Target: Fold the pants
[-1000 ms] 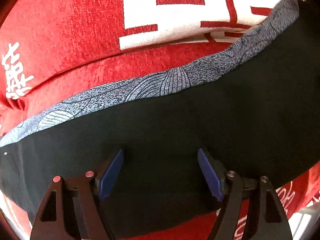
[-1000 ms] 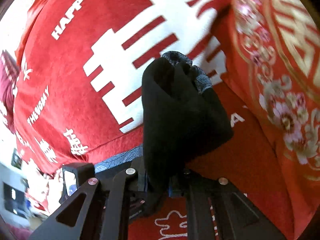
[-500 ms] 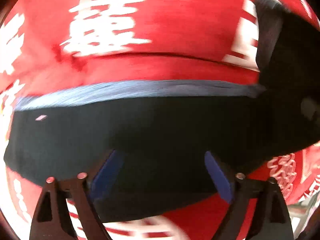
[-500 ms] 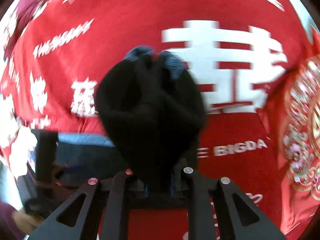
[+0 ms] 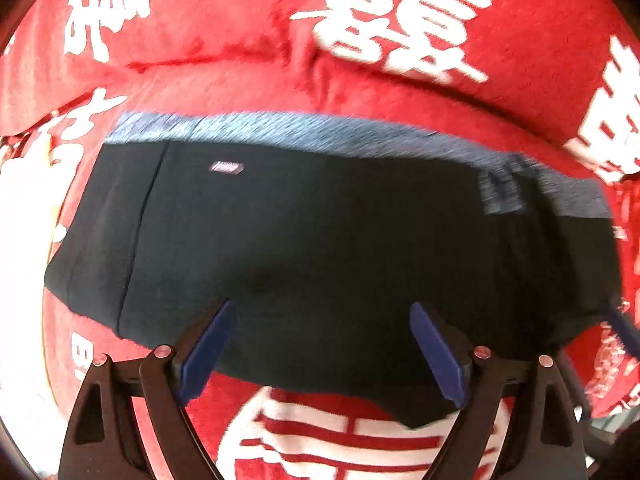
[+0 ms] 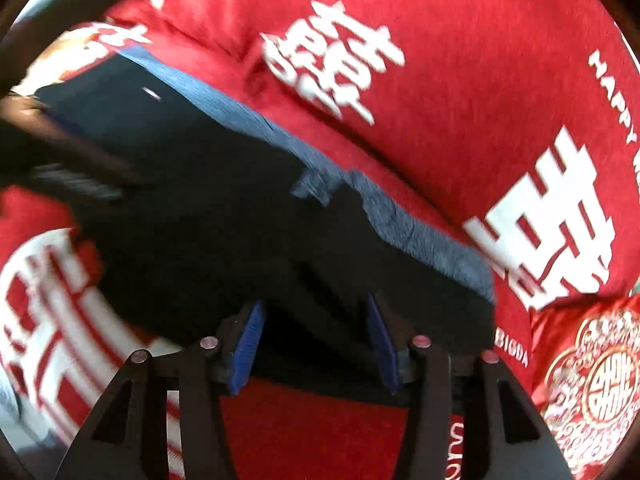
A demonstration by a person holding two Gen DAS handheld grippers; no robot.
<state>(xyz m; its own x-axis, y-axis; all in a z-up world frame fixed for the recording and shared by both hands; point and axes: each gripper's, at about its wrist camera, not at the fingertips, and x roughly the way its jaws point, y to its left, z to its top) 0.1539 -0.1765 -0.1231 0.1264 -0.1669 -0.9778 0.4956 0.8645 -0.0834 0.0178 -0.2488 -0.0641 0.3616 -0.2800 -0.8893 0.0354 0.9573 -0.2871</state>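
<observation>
My left gripper (image 5: 320, 344) has its blue pads (image 5: 208, 344) spread wide, nothing between them; they hover over the near hem of the pants (image 5: 312, 248). My right gripper (image 6: 314, 344) also stands with its pads (image 6: 248, 344) apart, gripping no cloth, poised over the right end of the garment. Whether either set of pads touches the fabric, I cannot tell.

The pants are a dark pair lying across the red blanket (image 5: 248, 60), which carries white characters. The grey-blue waistband (image 5: 304, 130) runs along the far edge. At the right end a portion of cloth lies doubled over the body, its band (image 5: 502, 192) turned onto the black fabric. In the right wrist view that flap (image 6: 328, 192) sits bunched and uneven. Both views are blurred by motion.

Judgement: one fold has been laid and let go; the task is roughly midway. The next move calls for seating the flap flat, then taking the opposite end or the near hem in both grippers and carrying it across, edges aligned to the waistband.
</observation>
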